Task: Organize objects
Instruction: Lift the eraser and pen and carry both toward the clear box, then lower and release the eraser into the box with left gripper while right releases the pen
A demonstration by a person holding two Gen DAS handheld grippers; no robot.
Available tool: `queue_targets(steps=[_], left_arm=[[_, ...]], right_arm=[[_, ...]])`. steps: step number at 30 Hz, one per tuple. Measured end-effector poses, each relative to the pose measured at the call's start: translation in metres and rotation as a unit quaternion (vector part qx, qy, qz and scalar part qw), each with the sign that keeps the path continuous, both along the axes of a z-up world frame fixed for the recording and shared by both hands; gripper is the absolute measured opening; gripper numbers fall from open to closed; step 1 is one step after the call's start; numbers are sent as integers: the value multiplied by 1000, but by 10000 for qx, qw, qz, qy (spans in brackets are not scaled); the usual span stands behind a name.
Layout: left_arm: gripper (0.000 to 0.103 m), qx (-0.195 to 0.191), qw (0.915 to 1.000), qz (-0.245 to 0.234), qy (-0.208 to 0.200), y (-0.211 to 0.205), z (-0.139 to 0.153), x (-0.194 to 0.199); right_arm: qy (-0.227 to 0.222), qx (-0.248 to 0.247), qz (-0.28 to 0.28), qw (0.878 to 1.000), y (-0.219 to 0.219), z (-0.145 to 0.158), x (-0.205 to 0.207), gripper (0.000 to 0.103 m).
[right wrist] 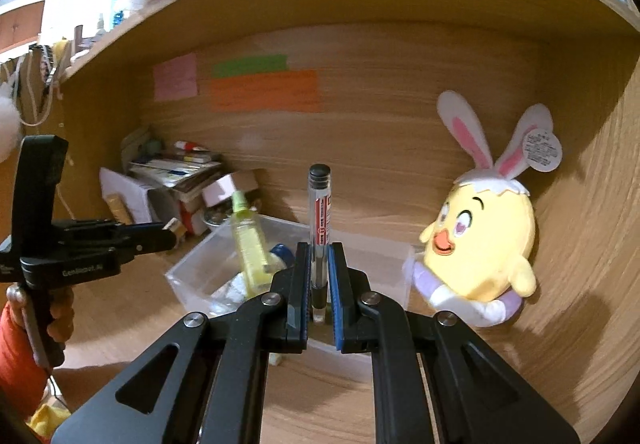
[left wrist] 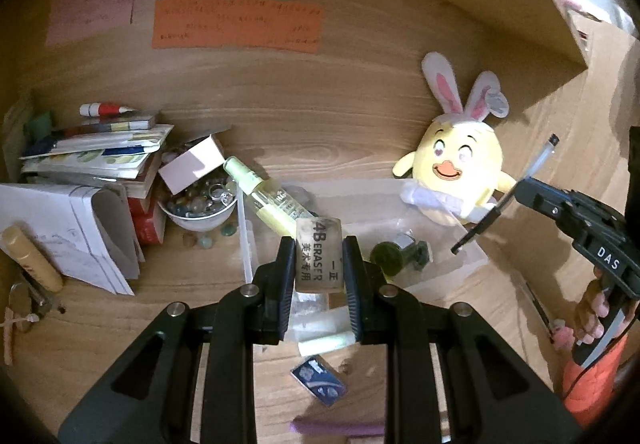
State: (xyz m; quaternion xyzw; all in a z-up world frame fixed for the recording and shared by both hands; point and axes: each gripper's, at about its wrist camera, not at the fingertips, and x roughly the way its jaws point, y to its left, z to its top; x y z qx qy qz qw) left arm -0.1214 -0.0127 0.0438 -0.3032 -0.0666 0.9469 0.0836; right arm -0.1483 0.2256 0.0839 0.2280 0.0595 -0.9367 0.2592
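Left gripper clamped on 4B eraser; right gripper clamped on upright pen, both above clear bin on desk. Risk: thin pen may pivot/slip, landing outside bin.

My left gripper is all matte black: two flat ribbed pads on forked linkage arms with long cut-out slots, and round silver pins at each pivot. My right gripper has the same black frame and silver pins, but its pads are edged in bright blue. Seen from the left camera, its body carries white letters, "DAS", with small dark screws nearby. Just below those letters, my right hand wraps a black grip; an orange quilted sleeve and a thin black cable follow.
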Motion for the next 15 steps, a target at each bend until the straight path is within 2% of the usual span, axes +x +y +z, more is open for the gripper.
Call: queue_targets(steps=[3, 15], left_arm=[[23, 53, 9999, 13, -95, -1, -5, -12], [23, -135, 9980, 102, -617, 1, -39, -46]], right_arm=[[-71, 103, -157, 9998, 3, -7, -9, 8], [-532, 541, -427, 9962, 11, -36, -36, 8]])
